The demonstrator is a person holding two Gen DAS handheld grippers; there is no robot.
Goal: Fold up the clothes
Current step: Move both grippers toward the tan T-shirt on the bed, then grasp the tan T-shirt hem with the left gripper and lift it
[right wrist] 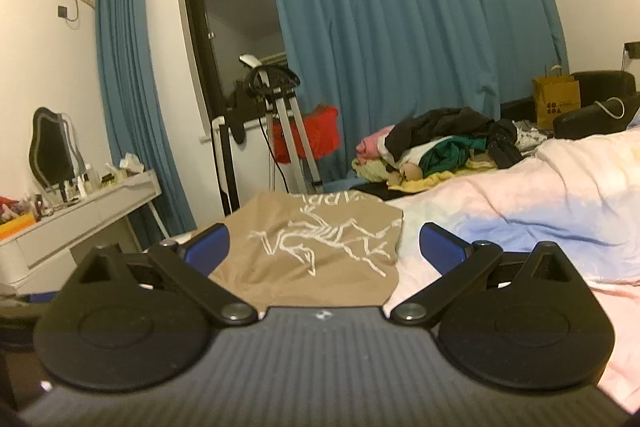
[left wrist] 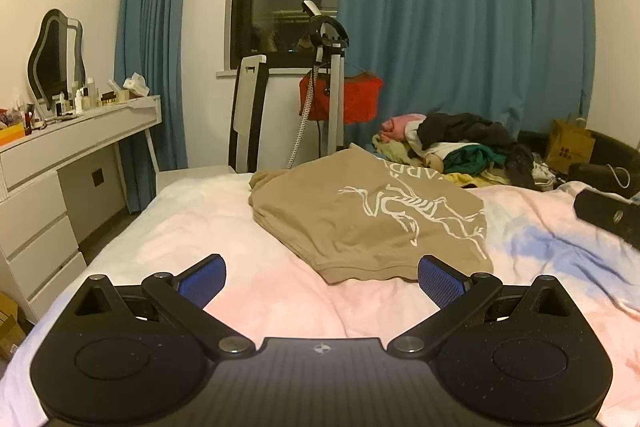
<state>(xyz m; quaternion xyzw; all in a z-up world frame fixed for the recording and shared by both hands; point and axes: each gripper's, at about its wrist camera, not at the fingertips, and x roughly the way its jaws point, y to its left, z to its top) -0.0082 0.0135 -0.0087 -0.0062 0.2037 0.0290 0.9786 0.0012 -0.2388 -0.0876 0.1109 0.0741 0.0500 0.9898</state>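
Note:
A tan T-shirt [left wrist: 360, 215] with a white skeleton print lies folded on the pink and white bedspread [left wrist: 200, 223]. My left gripper [left wrist: 322, 281] is open and empty, just in front of the shirt's near hem. In the right wrist view the same tan shirt [right wrist: 312, 247] lies between and beyond the fingers of my right gripper [right wrist: 324, 247], which is open and empty, close above the shirt's near edge. The right gripper's dark body [left wrist: 608, 215] shows at the right edge of the left wrist view.
A pile of unfolded clothes [left wrist: 456, 147] lies at the far side of the bed. A white dresser [left wrist: 72, 147] with a mirror and bottles stands left. A garment steamer [left wrist: 328, 83], a chair [left wrist: 248, 115] and blue curtains [left wrist: 460, 19] stand behind.

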